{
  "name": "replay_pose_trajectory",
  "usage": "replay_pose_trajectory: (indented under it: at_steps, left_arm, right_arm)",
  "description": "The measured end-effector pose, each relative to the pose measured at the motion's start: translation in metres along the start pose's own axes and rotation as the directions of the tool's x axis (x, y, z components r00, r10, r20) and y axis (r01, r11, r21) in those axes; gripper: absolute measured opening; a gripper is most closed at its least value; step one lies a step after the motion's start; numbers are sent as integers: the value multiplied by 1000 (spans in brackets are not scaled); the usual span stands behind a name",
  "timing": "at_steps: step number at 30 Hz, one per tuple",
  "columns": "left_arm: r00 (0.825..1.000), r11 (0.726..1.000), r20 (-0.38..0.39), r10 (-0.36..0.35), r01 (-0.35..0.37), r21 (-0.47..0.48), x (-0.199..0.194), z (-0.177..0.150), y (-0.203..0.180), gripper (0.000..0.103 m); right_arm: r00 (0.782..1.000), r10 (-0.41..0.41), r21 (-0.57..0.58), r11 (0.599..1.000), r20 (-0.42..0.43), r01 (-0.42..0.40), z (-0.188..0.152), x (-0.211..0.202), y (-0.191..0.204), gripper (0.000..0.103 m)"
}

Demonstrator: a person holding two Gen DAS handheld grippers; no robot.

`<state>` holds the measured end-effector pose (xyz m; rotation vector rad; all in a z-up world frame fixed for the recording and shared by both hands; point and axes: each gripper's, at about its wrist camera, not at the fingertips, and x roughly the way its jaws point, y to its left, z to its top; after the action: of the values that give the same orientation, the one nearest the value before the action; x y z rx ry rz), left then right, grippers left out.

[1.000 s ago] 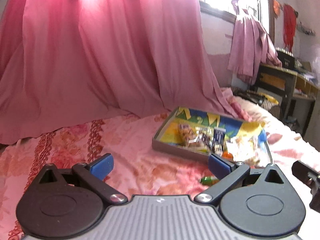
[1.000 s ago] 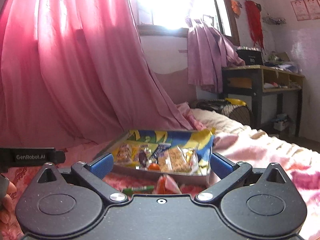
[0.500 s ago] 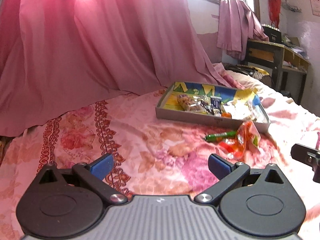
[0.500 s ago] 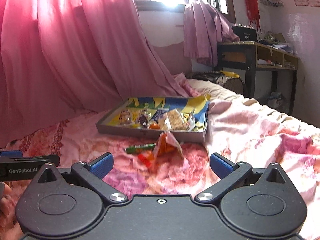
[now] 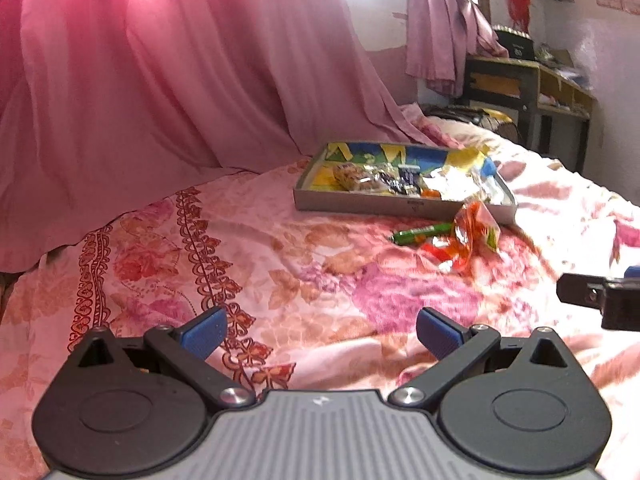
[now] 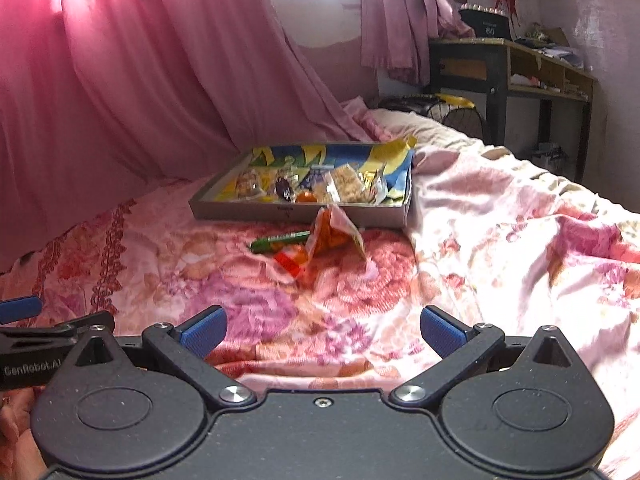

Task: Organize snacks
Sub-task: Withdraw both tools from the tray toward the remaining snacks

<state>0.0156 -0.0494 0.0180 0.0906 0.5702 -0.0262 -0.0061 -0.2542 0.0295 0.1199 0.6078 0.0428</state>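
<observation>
Bedspread (image 5: 304,280), pink and floral, fills the space under both of your grippers. Your left gripper (image 5: 320,330) is spread wide and grasps nothing; your right gripper (image 6: 322,330) is likewise released and empty. From the right wrist camera, a shallow grey tray (image 6: 288,213) sits at twelve o'clock, well apart from the blue fingertips (image 6: 202,328), with wrapped snacks (image 6: 344,186) piled inside. Just in front of the tray lie a green stick packet (image 6: 280,240) and a crumpled orange wrapper (image 6: 332,238), touching each other. Pink curtains (image 6: 140,80) hang at ten o'clock; a dark desk (image 6: 500,64) stands at two o'clock.
</observation>
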Motion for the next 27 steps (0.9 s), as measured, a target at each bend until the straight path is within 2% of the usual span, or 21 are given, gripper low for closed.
replay_pose_trajectory:
  at_steps: [12, 27]
  left_arm:
    - [999, 1000, -36, 10, -9, 18, 6, -10, 4, 103]
    - [997, 1000, -66, 27, -27, 6, 27, -8, 11, 103]
  right_arm:
    - [997, -13, -43, 999, -82, 9, -3, 16, 6, 102]
    - [992, -10, -50, 999, -128, 3, -2, 28, 7, 102]
